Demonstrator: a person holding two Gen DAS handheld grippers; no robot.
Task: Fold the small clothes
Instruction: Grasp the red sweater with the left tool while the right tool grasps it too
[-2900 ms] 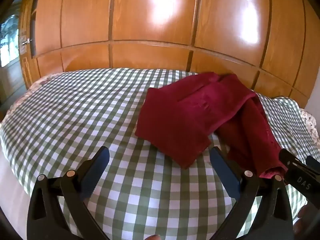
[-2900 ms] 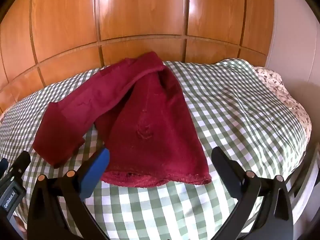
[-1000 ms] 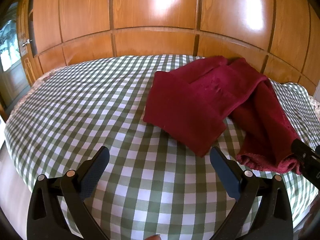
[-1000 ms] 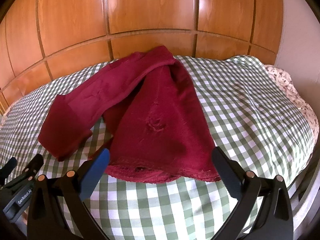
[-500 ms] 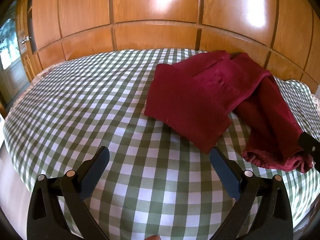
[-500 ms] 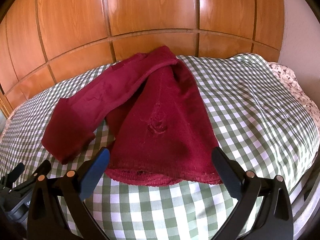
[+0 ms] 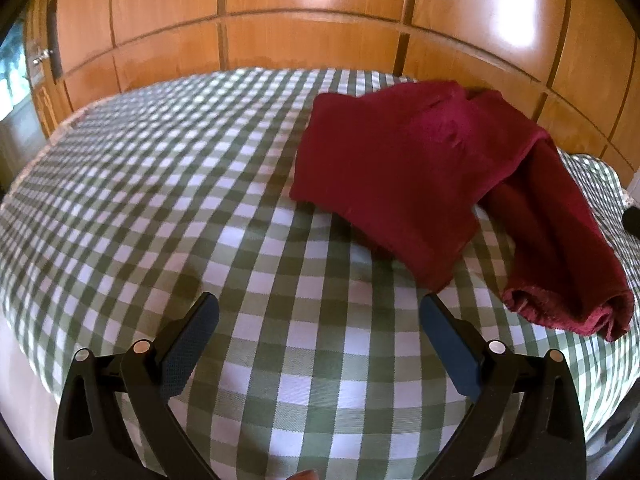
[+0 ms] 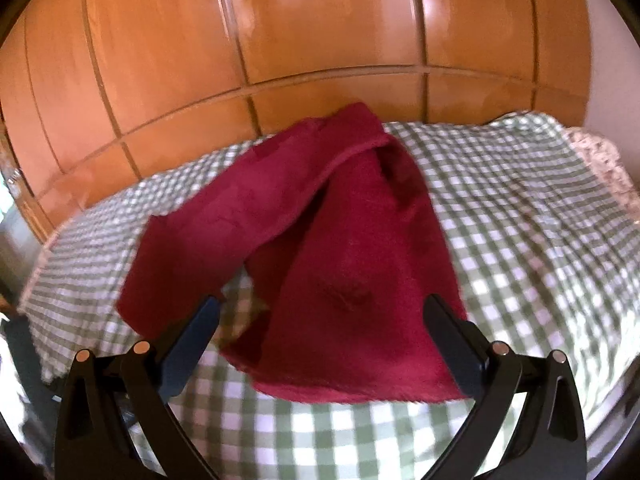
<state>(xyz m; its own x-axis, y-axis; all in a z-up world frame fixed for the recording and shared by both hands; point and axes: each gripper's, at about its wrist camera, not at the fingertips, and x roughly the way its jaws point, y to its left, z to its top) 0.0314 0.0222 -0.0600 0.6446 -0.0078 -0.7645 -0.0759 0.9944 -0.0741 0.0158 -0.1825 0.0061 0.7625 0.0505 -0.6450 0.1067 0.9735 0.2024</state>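
No brand, label or writing legible anywhere in the current views. Dark red knitted garment point(image 7: 404, 176) lying on the green-and-white checked bedspread point(image 7: 168, 184), toward the far right of the bed from the left wrist camera, close to the glossy orange-brown wooden panelled wall point(image 7: 304, 12); one flat folded section crossing over a longer piece, with a rolled, fuzzy hem nearest the camera. From the right wrist camera, same dark red knitted garment point(image 8: 320, 256) spread in a rough triangle, broad hem nearest, a long sleeve-like strip reaching left. Left gripper point(image 7: 319, 316) over bare checked cloth, black fingers with blue pads point(image 7: 188, 344) spread wide, gripping nothing, apart from the garment. Right gripper point(image 8: 320, 318) likewise spread wide, blue-padded fingers point(image 8: 452, 344) framing the hem on either side; contact with the fabric impossible to tell. Compared with half a second ago: garment larger and lower in the right wrist view, hem now between the fingers rather than beyond them, picture blurred; the neighbouring gripper, then at the lower left, hardly made out now. In the left wrist view, bed and garment little changed, slightly nearer.
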